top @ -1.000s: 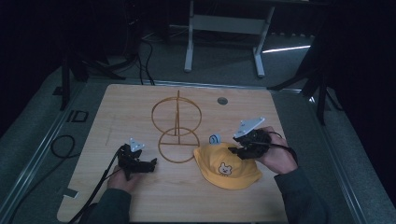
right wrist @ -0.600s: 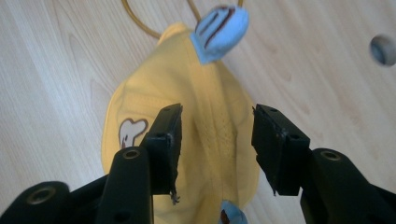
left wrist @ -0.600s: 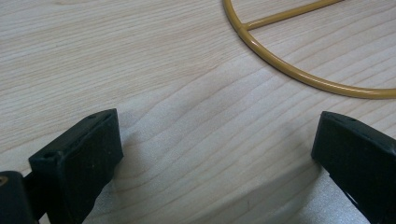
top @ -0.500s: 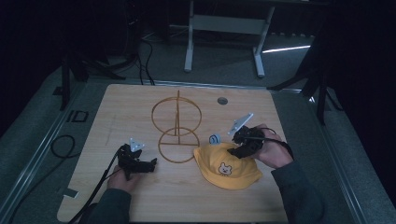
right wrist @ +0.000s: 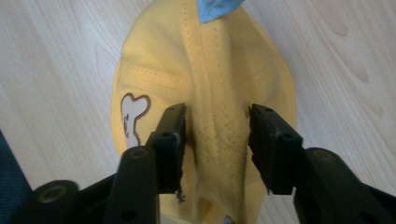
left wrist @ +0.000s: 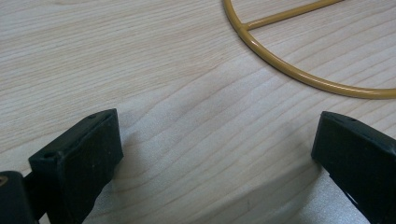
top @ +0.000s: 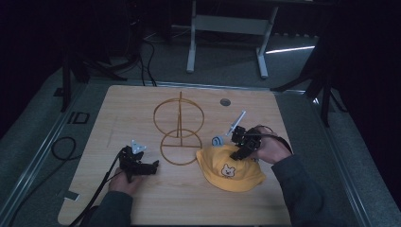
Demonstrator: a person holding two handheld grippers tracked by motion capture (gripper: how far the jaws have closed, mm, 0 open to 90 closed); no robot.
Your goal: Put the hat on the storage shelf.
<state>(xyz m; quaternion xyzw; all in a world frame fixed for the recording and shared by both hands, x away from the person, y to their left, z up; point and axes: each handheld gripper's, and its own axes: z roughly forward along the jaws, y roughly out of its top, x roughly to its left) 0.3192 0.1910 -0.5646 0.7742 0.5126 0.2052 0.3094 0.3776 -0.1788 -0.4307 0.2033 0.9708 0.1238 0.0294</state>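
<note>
Lowering since a second ago, the right claw (right wrist: 215,140) is closing, jaws apart, astride the yellow cap's (right wrist: 210,84) ridge, ungripped, while the left claw (left wrist: 215,163) is waiting open.

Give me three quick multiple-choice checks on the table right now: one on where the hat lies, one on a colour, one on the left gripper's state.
1. Where does the yellow hat lie relative to the wire stand?
A. Hung on top of it
B. On the table beside its base ring, nearer the right gripper
C. At the far edge of the table

2. What colour is the wire stand?
A. Gold
B. Red
C. White

3. How does the left gripper stand?
A. Shut on the hat
B. Shut on the stand's ring
C. Open, with only bare table between its jaws

Answers: 1 B, the high view shows the hat flat on the wood beside the ring, under the right gripper. 2 A, its rings and post look gold. 3 C, the left gripper view shows the jaws wide apart over bare wood.
</note>
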